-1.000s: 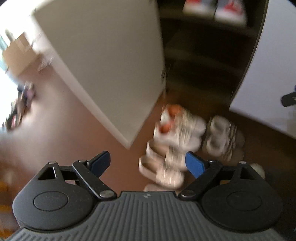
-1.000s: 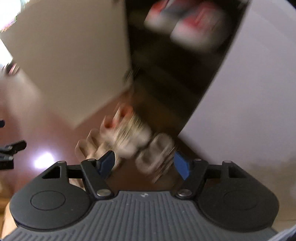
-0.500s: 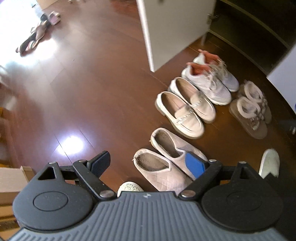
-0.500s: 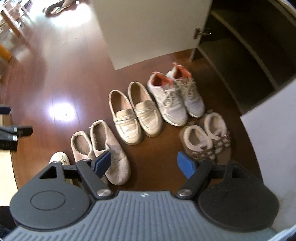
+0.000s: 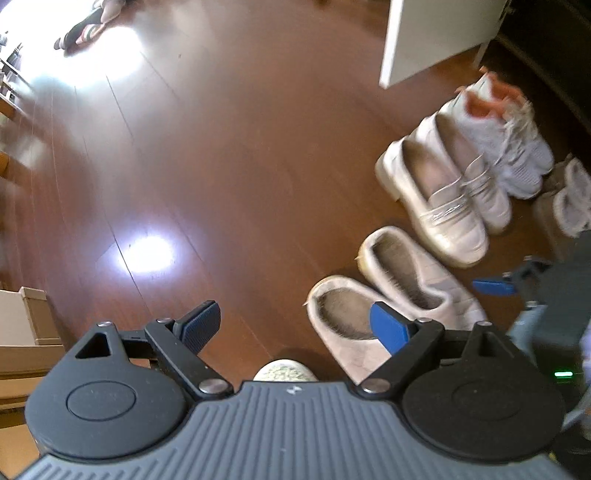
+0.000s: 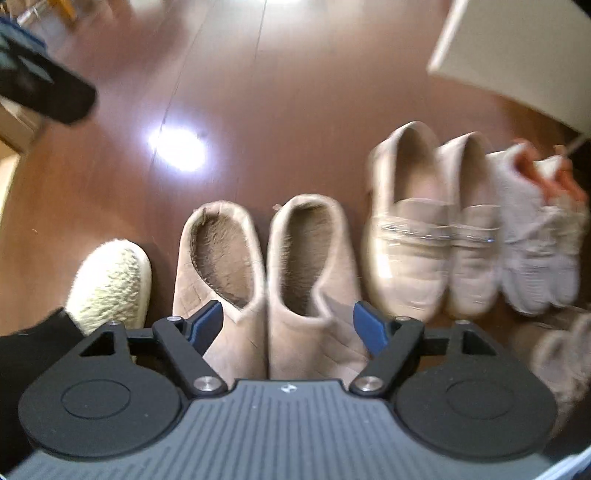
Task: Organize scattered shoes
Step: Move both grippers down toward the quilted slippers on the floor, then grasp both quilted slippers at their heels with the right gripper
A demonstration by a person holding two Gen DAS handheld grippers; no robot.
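Note:
Shoes stand in a row on the wooden floor. In the right wrist view a pair of beige quilted slippers (image 6: 266, 266) lies just ahead of my open, empty right gripper (image 6: 288, 325), heels away from me. Right of them are cream loafers (image 6: 424, 236) and white sneakers with orange lining (image 6: 535, 229). The same slippers (image 5: 376, 295), loafers (image 5: 443, 206) and sneakers (image 5: 506, 140) show in the left wrist view. My left gripper (image 5: 295, 328) is open and empty over bare floor, left of the slippers. The right gripper's blue finger (image 5: 493, 287) shows at the right edge.
A fluffy white slipper toe (image 6: 107, 284) lies left of the beige pair, also in the left wrist view (image 5: 284, 372). Fur-lined slippers (image 5: 569, 199) sit far right. A white cabinet door (image 5: 436, 33) stands open behind. Dark shoes (image 5: 85, 29) lie far off. A cardboard box (image 5: 22, 325) is at left.
Both cameras have swung down from the cabinet and come lower and closer to the shoe row. The right gripper now sits right over the beige slippers. Both grippers stay open.

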